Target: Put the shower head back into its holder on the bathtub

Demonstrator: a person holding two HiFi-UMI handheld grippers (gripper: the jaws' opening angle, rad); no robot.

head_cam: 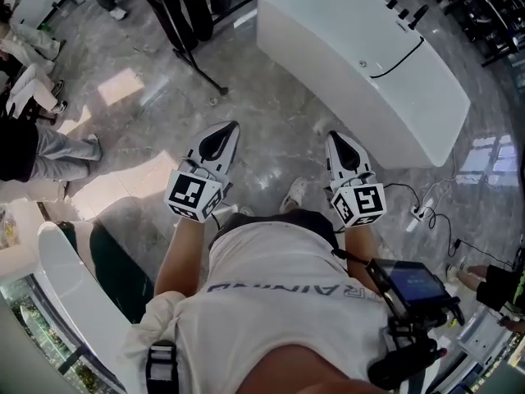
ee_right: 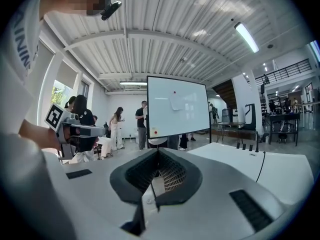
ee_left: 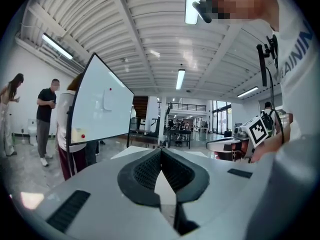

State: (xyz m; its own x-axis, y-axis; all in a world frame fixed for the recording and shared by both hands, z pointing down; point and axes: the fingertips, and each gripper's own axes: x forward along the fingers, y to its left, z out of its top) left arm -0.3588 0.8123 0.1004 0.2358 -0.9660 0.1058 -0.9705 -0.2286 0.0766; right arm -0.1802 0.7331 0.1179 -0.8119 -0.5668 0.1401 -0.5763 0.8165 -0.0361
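A white bathtub (head_cam: 361, 64) stands on the floor ahead and to the right. Several black fittings (head_cam: 399, 6) sit on its far rim, and a black hose (head_cam: 402, 58) lies across its top. I cannot make out the shower head itself. My left gripper (head_cam: 232, 126) and right gripper (head_cam: 334, 135) are held side by side in front of the body, short of the tub, both shut with nothing between the jaws. In the right gripper view the tub's top (ee_right: 280, 171) and hose (ee_right: 260, 167) lie to the right of the shut gripper (ee_right: 158, 151). The left gripper (ee_left: 161, 151) faces a whiteboard (ee_left: 100, 104).
A whiteboard stand's black legs (head_cam: 197, 64) rest on the marble floor ahead left, with people (head_cam: 41, 150) sitting and standing further left. A power strip with cables (head_cam: 418, 212) lies on the floor at right. A white curved fixture (head_cam: 74, 294) is close at lower left.
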